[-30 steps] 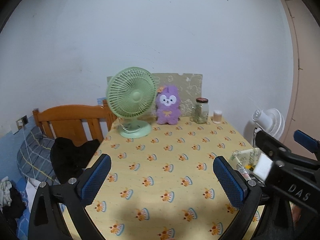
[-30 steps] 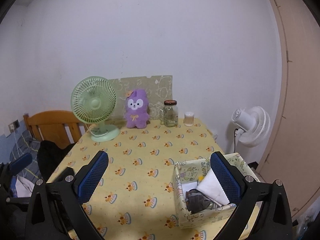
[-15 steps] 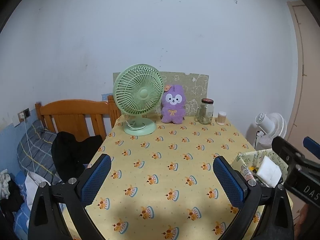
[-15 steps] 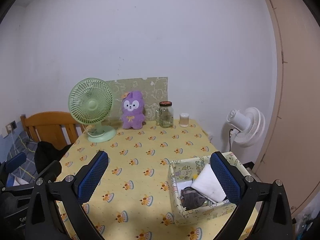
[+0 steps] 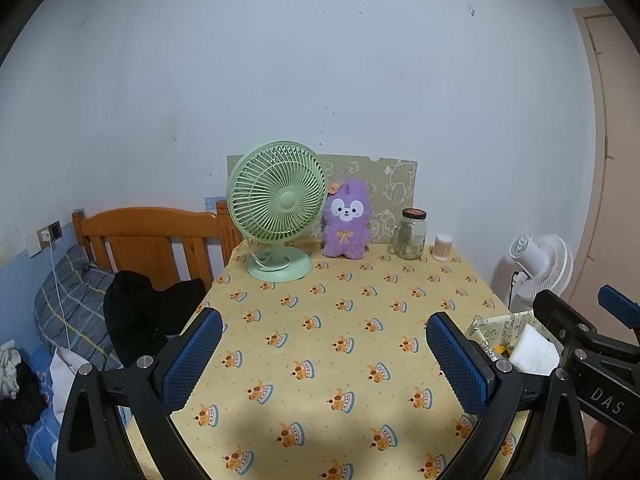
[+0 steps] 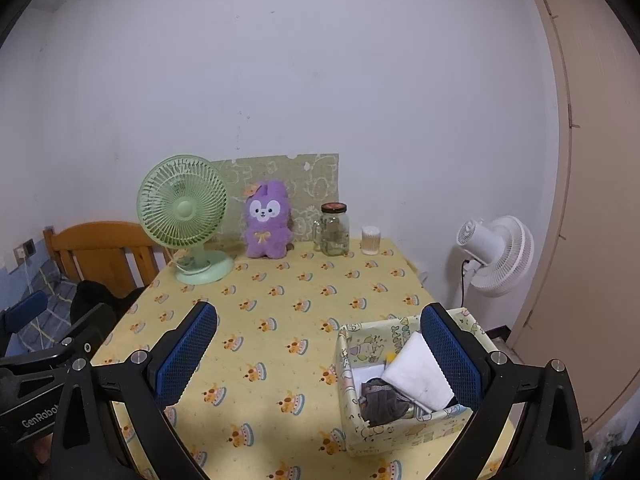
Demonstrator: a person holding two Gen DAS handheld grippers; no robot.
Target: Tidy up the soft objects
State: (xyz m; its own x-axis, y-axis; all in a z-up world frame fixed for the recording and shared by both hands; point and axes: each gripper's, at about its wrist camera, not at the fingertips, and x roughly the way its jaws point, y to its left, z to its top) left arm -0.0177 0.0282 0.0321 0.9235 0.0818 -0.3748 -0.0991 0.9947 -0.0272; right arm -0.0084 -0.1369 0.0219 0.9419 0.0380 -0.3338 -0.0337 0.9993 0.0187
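Black left tongs, black right tongs, blue mesh-textured pads, silver screws

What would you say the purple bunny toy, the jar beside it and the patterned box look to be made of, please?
Purple bunny toy: plush fabric, going by its fuzzy matte pile. Jar: clear glass, since it is see-through; the dark lid could be metal or plastic. Patterned box: probably printed fabric or paper over card, given its thin, slightly bowed walls.

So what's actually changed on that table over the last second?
Only the cameras moved: both grippers, left and right, drew back and up, open and empty. The purple plush, green fan, jar and patterned box stayed put.
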